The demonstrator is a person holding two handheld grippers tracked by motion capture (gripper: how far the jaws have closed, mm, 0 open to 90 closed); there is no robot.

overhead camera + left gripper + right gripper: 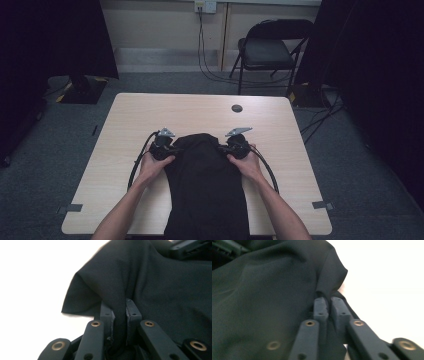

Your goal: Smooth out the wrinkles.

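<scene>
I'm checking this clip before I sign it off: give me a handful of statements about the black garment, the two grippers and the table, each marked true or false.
1. The left gripper has its jaws closed on a fold of the black garment. True.
2. The right gripper hangs open above the cloth. False: its jaws pinch a fold of the garment.
3. The garment lies on the light wooden table between the two grippers, reaching the table's near edge. True.
4. A red folding chair stands behind the table. False: the folding chair is black.
5. The garment is white. False: it is black.
</scene>
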